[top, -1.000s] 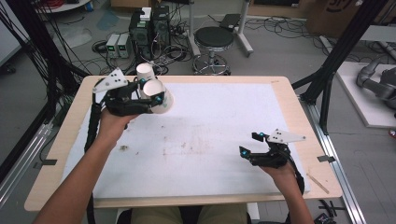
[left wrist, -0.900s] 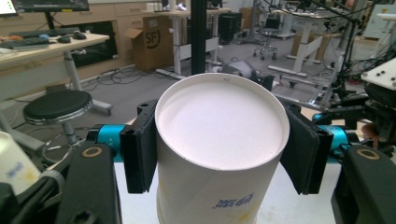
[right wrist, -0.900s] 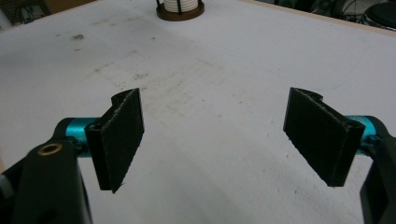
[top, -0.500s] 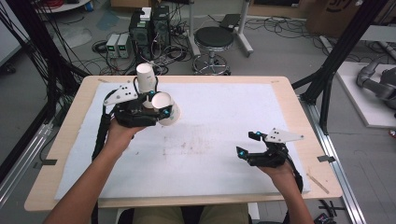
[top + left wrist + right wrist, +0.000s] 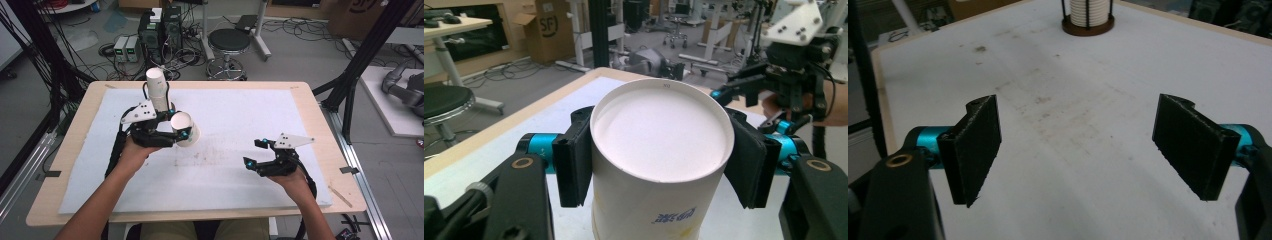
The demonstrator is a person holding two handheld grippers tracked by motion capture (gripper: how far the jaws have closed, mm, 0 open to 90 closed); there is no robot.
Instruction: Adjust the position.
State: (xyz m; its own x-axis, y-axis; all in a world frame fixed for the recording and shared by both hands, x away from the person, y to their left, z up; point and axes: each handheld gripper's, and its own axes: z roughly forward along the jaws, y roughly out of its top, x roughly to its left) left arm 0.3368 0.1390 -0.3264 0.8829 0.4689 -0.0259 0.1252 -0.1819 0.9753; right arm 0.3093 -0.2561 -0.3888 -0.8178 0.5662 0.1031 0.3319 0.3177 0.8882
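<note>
High view shows our left gripper (image 5: 184, 134), clamped on a white paper cup (image 5: 185, 128), now carried clear of the cup stack (image 5: 157, 89), while our right gripper (image 5: 254, 153) waits wide open.

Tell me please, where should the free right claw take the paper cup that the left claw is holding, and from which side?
Probably the bare rim end of the paper cup. The left claw already clamps its side walls near the closed base, and the cup lies tilted, base toward the camera. So the open right claw should come from the cup's far, open end, pads across the round wall.
</note>
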